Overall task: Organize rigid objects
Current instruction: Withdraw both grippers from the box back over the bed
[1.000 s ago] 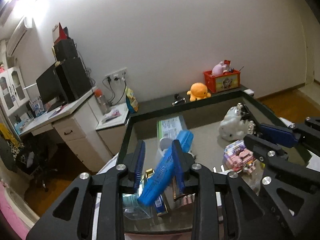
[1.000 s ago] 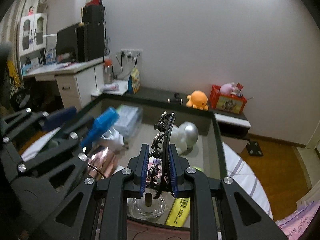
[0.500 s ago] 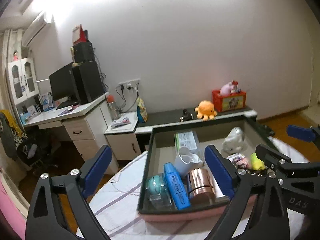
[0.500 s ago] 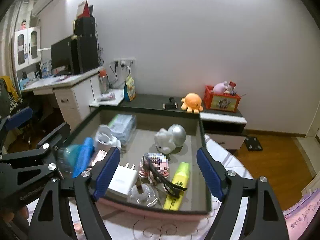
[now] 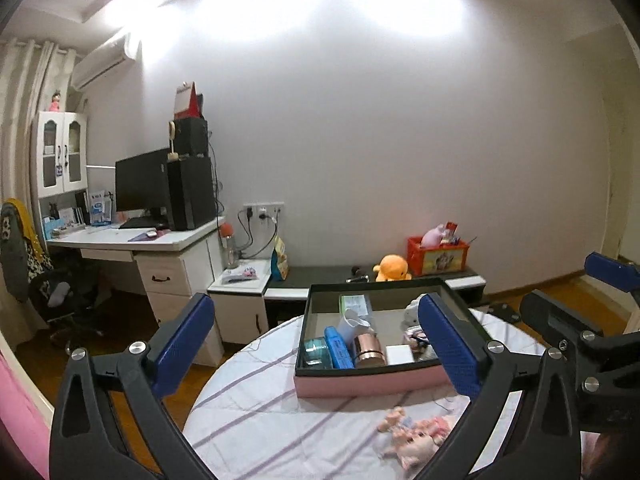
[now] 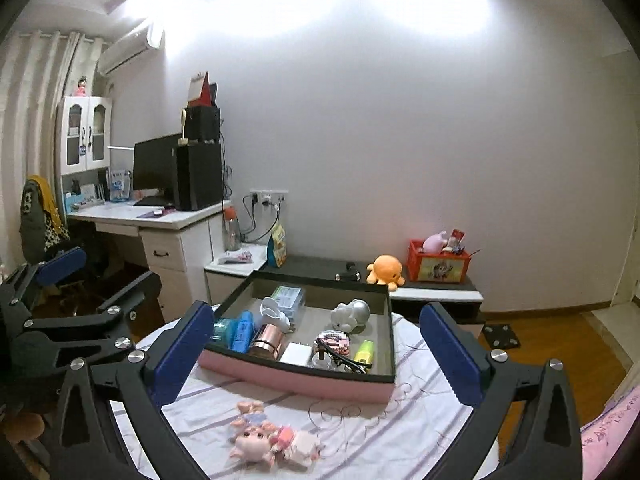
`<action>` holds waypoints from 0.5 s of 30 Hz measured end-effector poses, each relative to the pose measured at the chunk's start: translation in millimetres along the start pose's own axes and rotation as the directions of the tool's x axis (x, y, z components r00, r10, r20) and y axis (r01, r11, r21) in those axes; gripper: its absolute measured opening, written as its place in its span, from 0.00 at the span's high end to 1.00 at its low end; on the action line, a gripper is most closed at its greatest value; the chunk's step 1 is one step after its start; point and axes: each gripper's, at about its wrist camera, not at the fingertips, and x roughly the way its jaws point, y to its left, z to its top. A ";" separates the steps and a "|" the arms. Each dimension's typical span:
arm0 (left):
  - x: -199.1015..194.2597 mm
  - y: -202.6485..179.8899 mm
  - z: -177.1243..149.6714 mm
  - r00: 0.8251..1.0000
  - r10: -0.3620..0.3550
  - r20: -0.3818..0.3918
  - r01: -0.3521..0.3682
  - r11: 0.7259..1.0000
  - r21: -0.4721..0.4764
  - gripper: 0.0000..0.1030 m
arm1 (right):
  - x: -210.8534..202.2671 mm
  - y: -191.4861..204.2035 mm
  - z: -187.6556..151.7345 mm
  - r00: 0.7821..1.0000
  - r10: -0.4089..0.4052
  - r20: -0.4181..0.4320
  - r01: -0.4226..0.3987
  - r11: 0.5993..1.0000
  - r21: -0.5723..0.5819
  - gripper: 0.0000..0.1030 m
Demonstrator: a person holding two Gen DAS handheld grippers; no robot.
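A pink tray (image 5: 372, 380) (image 6: 292, 378) with a dark rim stands on the round table. In it lie a blue highlighter (image 5: 338, 348) (image 6: 242, 332), a copper cylinder (image 6: 266, 340), a white charger (image 6: 296, 354), a black hair clip (image 6: 344, 358), a yellow highlighter (image 6: 363, 352) and a silver figurine (image 6: 350, 314). My left gripper (image 5: 314, 306) hangs back from the tray, jaws opening wide, nothing between them. My right gripper (image 6: 316, 312) does the same beside it, also with nothing between its jaws.
A pink plush doll (image 6: 272, 440) lies on the striped tablecloth (image 6: 360, 432) in front of the tray. Beyond the table stand a white desk (image 5: 160, 248) with a monitor, a low dark cabinet (image 6: 320, 266) with an orange plush (image 6: 385, 270) and a red box (image 6: 438, 266).
The left gripper let go of the blue highlighter and the right let go of the black hair clip; both now lie in the tray. Both grippers opened wide and drew back and up.
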 end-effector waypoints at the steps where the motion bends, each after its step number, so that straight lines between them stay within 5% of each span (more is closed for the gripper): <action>1: -11.1 0.6 -0.9 1.000 0.004 0.017 -0.004 1.000 -0.005 0.00 | -8.2 1.5 -0.9 1.000 -0.003 0.011 0.003 1.000 -0.003 0.00; 15: -83.3 -9.7 -12.1 0.997 -0.009 0.080 0.008 1.000 0.017 0.00 | -91.0 2.6 -20.8 0.997 -0.033 0.074 0.032 0.999 0.017 0.00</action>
